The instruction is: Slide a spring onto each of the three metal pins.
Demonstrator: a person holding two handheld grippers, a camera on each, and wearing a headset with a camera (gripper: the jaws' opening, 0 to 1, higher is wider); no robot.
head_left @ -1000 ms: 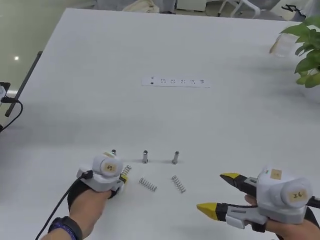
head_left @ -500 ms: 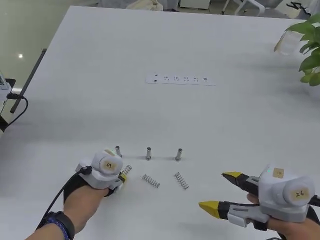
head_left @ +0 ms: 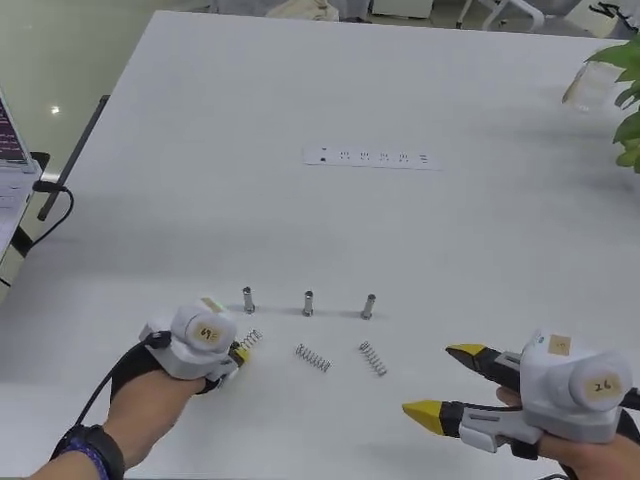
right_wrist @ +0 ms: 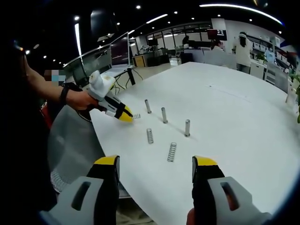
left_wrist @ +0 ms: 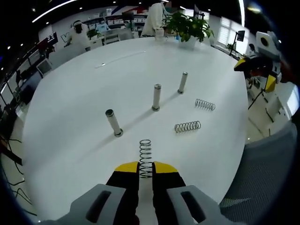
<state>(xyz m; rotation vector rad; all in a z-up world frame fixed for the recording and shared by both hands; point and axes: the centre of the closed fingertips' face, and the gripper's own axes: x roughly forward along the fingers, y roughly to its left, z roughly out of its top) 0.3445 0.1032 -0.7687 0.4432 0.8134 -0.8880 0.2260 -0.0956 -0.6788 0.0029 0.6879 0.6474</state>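
Three short metal pins stand in a row on the white table: left pin point(head_left: 248, 299) point(left_wrist: 113, 123), middle pin point(head_left: 308, 303) point(left_wrist: 156, 97), right pin point(head_left: 368, 305) point(left_wrist: 182, 82). My left gripper point(head_left: 240, 351) point(left_wrist: 146, 168) is shut on the end of a spring point(left_wrist: 145, 154) point(head_left: 249, 340), which points toward the left pin. Two more springs lie loose in front of the pins: one point(head_left: 313, 358) point(left_wrist: 187, 126) below the middle pin, another point(head_left: 373, 358) point(left_wrist: 205, 104) below the right pin. My right gripper point(head_left: 442, 382) point(right_wrist: 154, 163) hangs open at the near right, with nothing between its jaws.
A white power strip point(head_left: 372, 158) lies further back in the middle of the table. A potted plant point(head_left: 622, 90) stands at the far right edge. A laptop and cables point(head_left: 40, 190) sit off the table's left side.
The head camera has shifted, so the whole scene sits further right. My left gripper stays low with the spring, a little left of the left pin. The right gripper has barely moved.
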